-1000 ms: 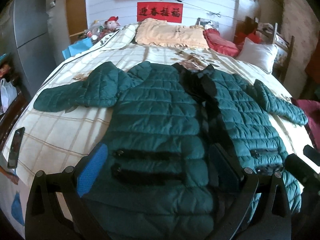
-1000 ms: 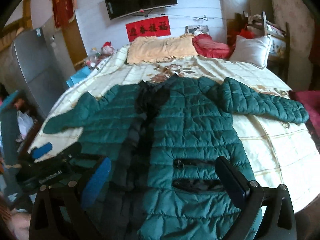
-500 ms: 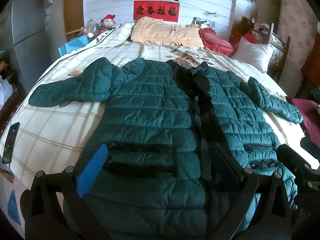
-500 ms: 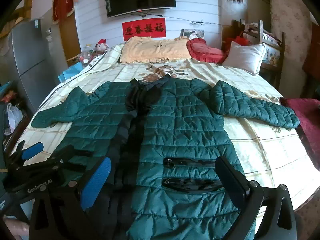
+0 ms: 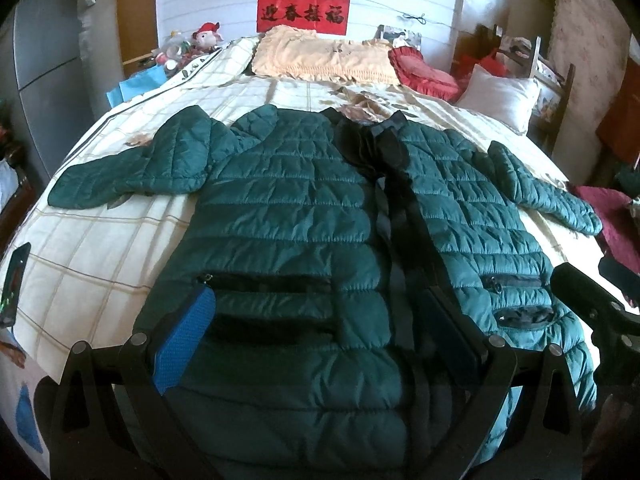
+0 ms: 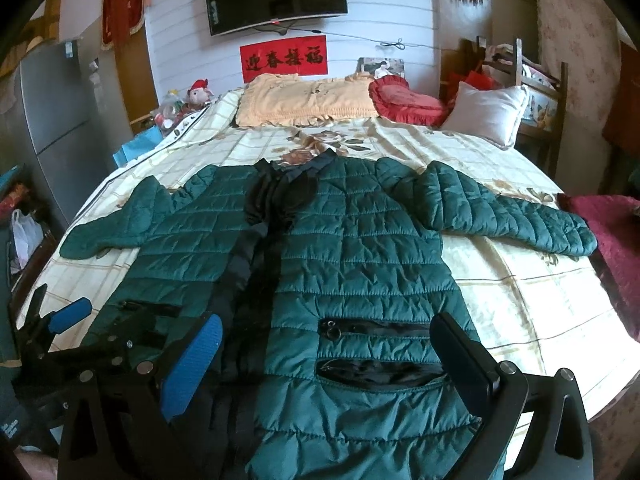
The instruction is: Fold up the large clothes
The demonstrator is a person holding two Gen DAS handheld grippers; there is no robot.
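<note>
A dark green quilted jacket [image 5: 296, 216] lies flat and face up on the bed [image 5: 92, 240], both sleeves spread out, black lining showing along the open front. It also shows in the right wrist view [image 6: 360, 256]. My left gripper [image 5: 320, 328] is open and empty above the jacket's lower left panel, near the pocket zips. My right gripper [image 6: 328, 356] is open and empty above the lower right panel. The left gripper also shows at the left edge of the right wrist view [image 6: 68, 332].
Pillows [image 5: 324, 56] and a red cushion [image 5: 424, 72] lie at the head of the bed. A white pillow [image 6: 486, 114] sits at the far right. A phone [image 5: 14, 284] lies on the bed's left edge. A red blanket [image 6: 612, 240] hangs at the right side.
Both grippers have pulled back and risen a little, so more of the jacket and bed shows. The jacket has not moved. Both stay open.
</note>
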